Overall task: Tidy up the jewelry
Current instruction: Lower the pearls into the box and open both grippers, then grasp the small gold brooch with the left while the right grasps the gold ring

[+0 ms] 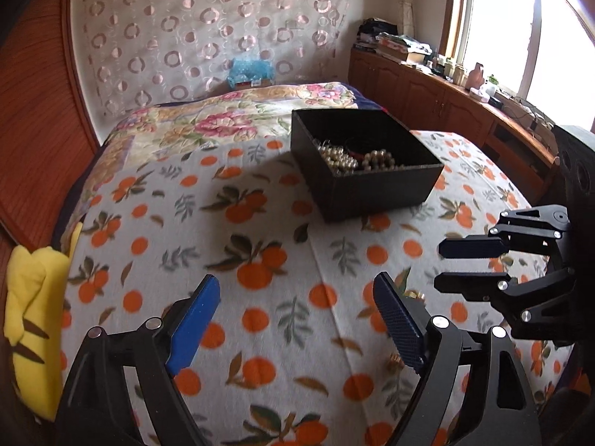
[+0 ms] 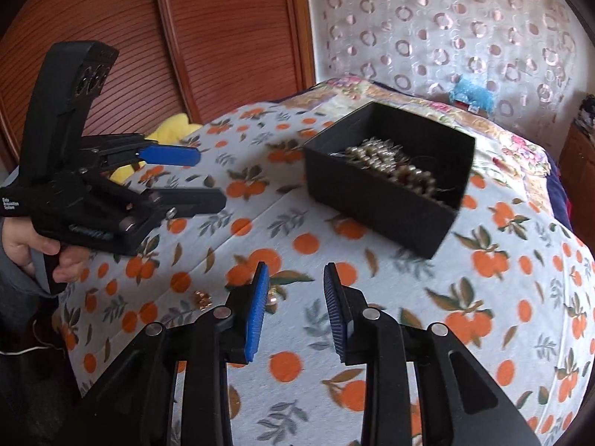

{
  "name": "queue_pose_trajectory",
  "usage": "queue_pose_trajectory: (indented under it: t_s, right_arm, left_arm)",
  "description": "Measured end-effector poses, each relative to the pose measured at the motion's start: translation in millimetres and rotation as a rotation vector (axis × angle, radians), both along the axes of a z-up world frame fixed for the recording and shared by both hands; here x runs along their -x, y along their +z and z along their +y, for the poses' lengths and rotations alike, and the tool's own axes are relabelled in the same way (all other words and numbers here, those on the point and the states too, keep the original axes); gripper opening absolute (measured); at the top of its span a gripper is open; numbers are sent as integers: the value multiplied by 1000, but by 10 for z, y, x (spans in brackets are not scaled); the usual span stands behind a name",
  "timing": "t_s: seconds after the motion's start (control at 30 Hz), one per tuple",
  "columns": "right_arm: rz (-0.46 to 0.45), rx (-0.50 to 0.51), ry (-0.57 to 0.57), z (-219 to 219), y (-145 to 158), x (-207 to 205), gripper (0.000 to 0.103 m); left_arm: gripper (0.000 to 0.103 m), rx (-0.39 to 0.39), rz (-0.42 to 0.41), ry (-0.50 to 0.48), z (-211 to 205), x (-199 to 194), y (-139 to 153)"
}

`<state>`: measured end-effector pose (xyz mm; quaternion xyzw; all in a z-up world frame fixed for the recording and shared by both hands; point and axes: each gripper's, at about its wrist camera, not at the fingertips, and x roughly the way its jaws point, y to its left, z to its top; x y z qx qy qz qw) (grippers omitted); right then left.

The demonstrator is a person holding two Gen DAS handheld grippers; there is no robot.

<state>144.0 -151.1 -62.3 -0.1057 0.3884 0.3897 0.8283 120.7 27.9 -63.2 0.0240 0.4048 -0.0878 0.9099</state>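
Note:
A black open box (image 1: 375, 186) sits on the orange-print cloth, also in the right wrist view (image 2: 379, 200). It holds pearl and gold bead jewelry (image 1: 353, 160) (image 2: 390, 165). A small gold piece (image 2: 202, 299) lies on the cloth near the front; another gold piece (image 2: 274, 294) lies just behind my right gripper's left finger. Gold bits (image 1: 412, 293) show beside my left gripper's right finger. My left gripper (image 1: 295, 293) (image 2: 212, 180) is open and empty. My right gripper (image 2: 295, 278) (image 1: 440, 265) is open and empty, above the cloth in front of the box.
The cloth (image 1: 260, 223) covers a bed with a floral quilt (image 1: 223, 119) behind. A yellow plush (image 1: 33, 316) lies at the left edge. Wooden cabinets (image 1: 427, 93) with clutter stand under the window at right. Wooden doors (image 2: 186, 37) stand at left.

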Motion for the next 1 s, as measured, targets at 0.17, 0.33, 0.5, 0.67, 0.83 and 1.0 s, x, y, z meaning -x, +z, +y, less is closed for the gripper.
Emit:
queue_pose_trajectory:
  t_s: [0.17,0.33,0.5,0.67,0.83,1.0]
  right_arm:
    - [-1,47,37,152,-113,70,38]
    - [-19,107,71,311,-200,140,38]
    - [-36,153,80,358,-235,146,37]
    - [-32,139,47,275,-229,107,23]
    - [-29,117,3,112,-205,136,23]
    - [-38,94,-41,-112,-137,200,23]
  left_arm:
    - [82,6,32,19,91,147,-116]
    - [82,-7,46,18,99,279,-209]
    - [82,3,61,1,97,352,-270]
    - [82,32,71,-6,50,394,-279]
    - [82,54,65,-36,-84,389,-268]
    - [81,53,58,-81,-253,389,-259]
